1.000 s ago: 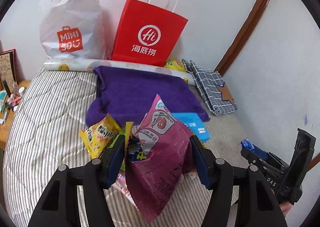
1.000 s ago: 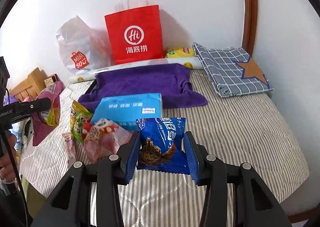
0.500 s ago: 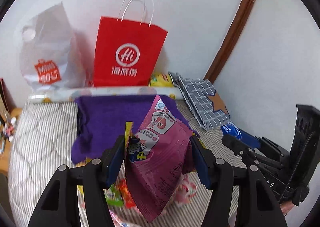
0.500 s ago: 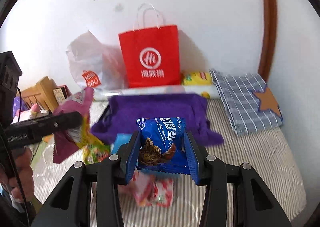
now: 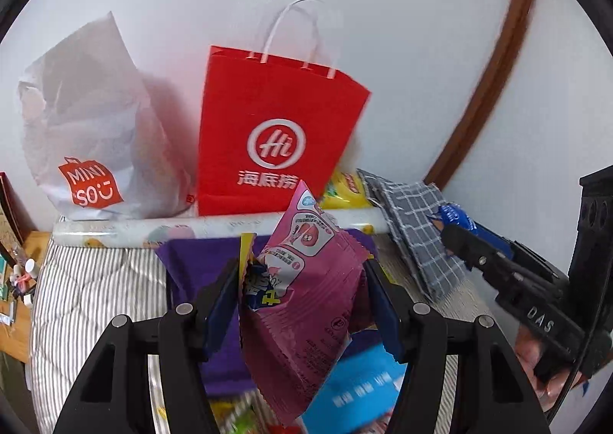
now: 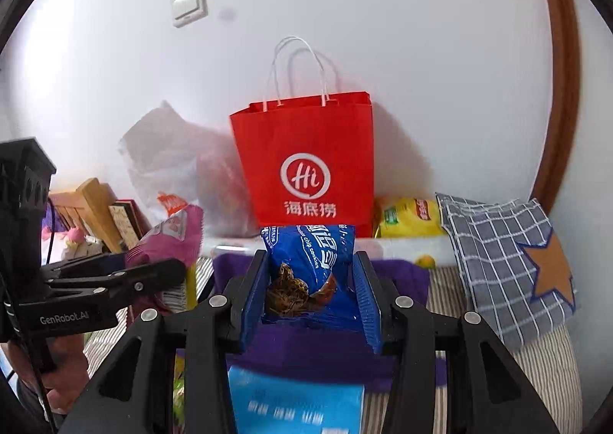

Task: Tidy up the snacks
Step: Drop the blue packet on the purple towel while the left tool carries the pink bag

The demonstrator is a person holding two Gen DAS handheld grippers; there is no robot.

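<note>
My left gripper [image 5: 302, 303] is shut on a pink snack packet [image 5: 306, 300] and holds it in the air over the bed. My right gripper [image 6: 312, 296] is shut on a blue chip-cookie bag [image 6: 310, 265], also held up. Both point at a red paper bag [image 5: 276, 135] with white handles, standing open against the wall; it also shows in the right wrist view [image 6: 306, 162]. The right gripper and its blue bag [image 5: 456, 217] show at the right of the left wrist view. The left gripper with the pink packet [image 6: 168, 238] shows at the left of the right wrist view.
A white Miniso plastic bag [image 5: 92, 135] stands left of the red bag. A purple towel [image 6: 402, 277], a light-blue tissue pack [image 6: 295, 403], a yellow packet [image 6: 410, 217] and a checked cushion [image 6: 505, 265] lie on the striped bed [image 5: 88, 300]. More snacks lie below the grippers.
Both grippers have risen and moved forward toward the red bag with their packets still gripped. The bag now looms larger and the loose snacks have dropped toward the bottom edge.
</note>
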